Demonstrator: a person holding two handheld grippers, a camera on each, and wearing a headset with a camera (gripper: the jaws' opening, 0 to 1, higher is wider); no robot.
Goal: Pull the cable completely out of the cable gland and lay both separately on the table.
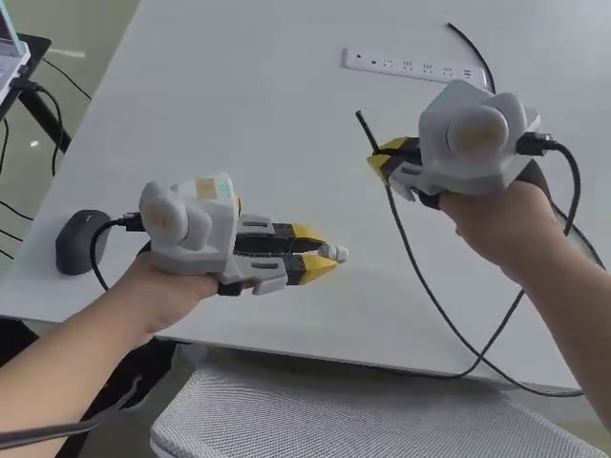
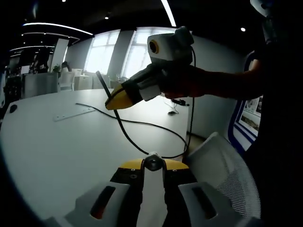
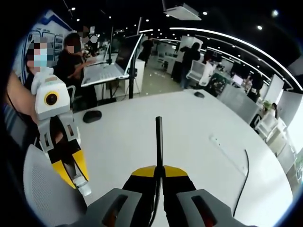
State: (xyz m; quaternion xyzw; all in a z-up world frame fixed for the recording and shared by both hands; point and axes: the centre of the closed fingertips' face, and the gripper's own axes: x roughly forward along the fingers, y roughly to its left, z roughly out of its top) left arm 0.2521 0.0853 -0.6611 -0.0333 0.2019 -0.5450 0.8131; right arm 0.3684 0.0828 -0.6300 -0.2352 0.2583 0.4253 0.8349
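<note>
1. White office table (image 1: pixel 239 114), open-plan room behind it with people at other desks. I'm using the power strip (image 1: pixel 412 67) at the far side as my reference.
2. Right gripper (image 1: pixel 380 160) is up in the air on the near side of the power strip, jaws clamped on the black cable (image 3: pixel 158 135). A short stub pokes out past the tips.
3. The rest of the cable hangs away from the strip, over the near table edge, and loops back up.
4. Left gripper (image 1: pixel 323 261) is well apart from the strip, over the near edge, jaws closed on the little cable gland (image 2: pixel 153 162).
5. Gland and cable aren't touching in the head view, so the cable's out.
6. Black mouse (image 1: pixel 78 239) sits far from the strip by the left edge.
</note>
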